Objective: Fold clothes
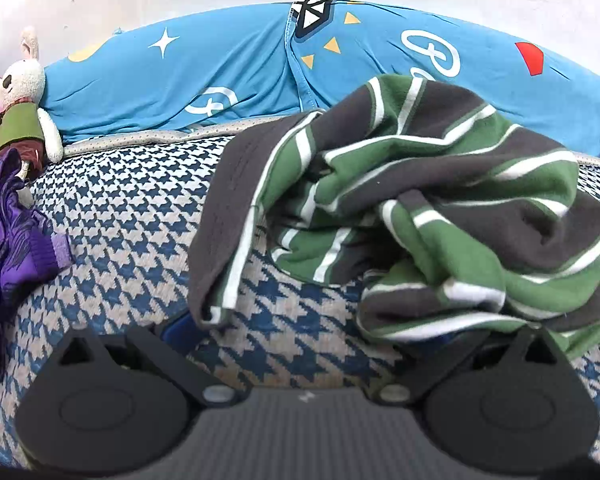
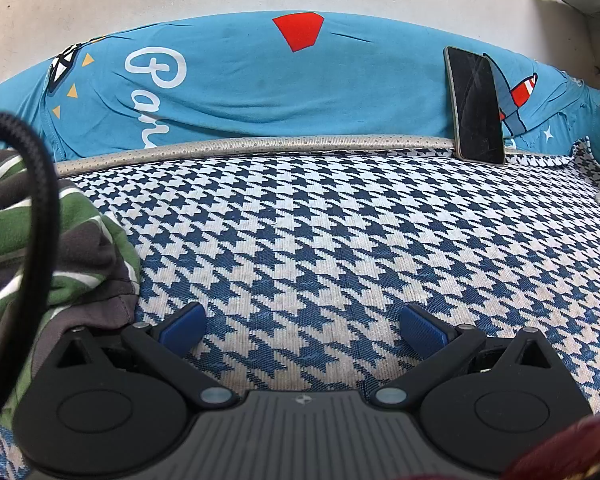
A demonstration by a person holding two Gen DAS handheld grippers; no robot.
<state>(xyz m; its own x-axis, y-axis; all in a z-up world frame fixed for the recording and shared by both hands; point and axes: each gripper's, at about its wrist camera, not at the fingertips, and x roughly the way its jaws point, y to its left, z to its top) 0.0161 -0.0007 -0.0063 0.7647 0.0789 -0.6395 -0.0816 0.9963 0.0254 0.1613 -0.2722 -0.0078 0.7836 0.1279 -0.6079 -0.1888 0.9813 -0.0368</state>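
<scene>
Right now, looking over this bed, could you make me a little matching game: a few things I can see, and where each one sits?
Things:
1. striped garment
2. phone
3. plush rabbit
4. purple cloth

Places:
A. leaning upright against the blue bolster, far right
B. far left, propped at the bolster's end
C. crumpled in a heap on the houndstooth cover
D. lying at the left edge, just in front of the toy

Pairs: 1-C, 2-A, 3-B, 4-D
</scene>
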